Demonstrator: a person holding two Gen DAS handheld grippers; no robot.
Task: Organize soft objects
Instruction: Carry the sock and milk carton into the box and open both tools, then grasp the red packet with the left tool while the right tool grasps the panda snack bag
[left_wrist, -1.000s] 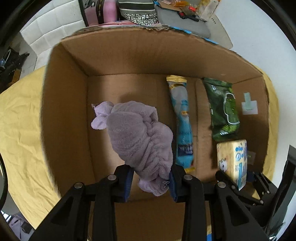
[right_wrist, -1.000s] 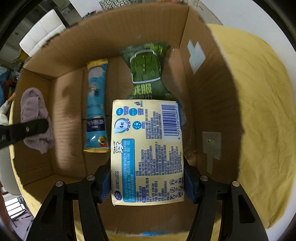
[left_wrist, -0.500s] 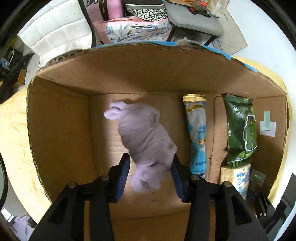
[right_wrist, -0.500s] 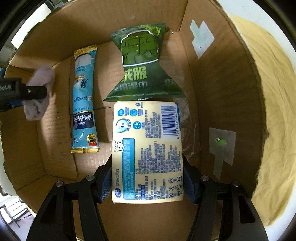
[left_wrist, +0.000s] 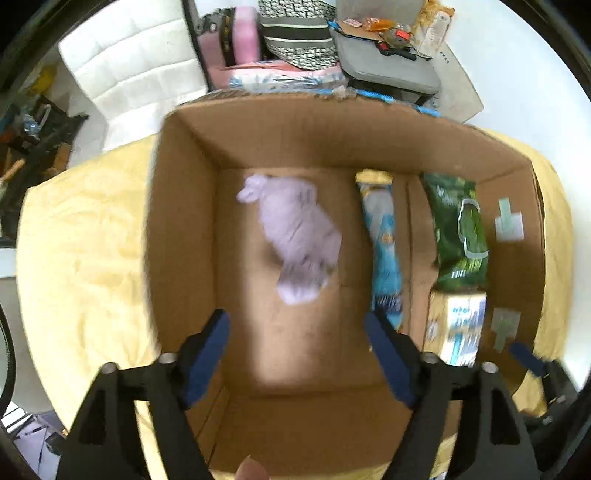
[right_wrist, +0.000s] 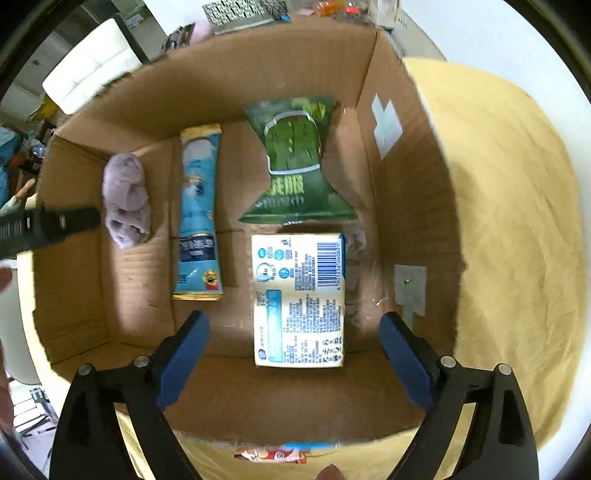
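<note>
Both jaws are opening wide, nothing between them: the left gripper (left_wrist: 297, 354) stands above the purple cloth (left_wrist: 295, 236), the right gripper (right_wrist: 293, 350) above the tissue pack (right_wrist: 299, 301), both inside the cardboard box (right_wrist: 406, 206). Rising carelessly, a finger could catch the box wall and shift everything.

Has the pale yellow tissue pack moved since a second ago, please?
Yes. The pale yellow tissue pack left the right gripper, whose jaws are opening, and now lies on the cardboard box floor, just below the green wipes packet.
</note>
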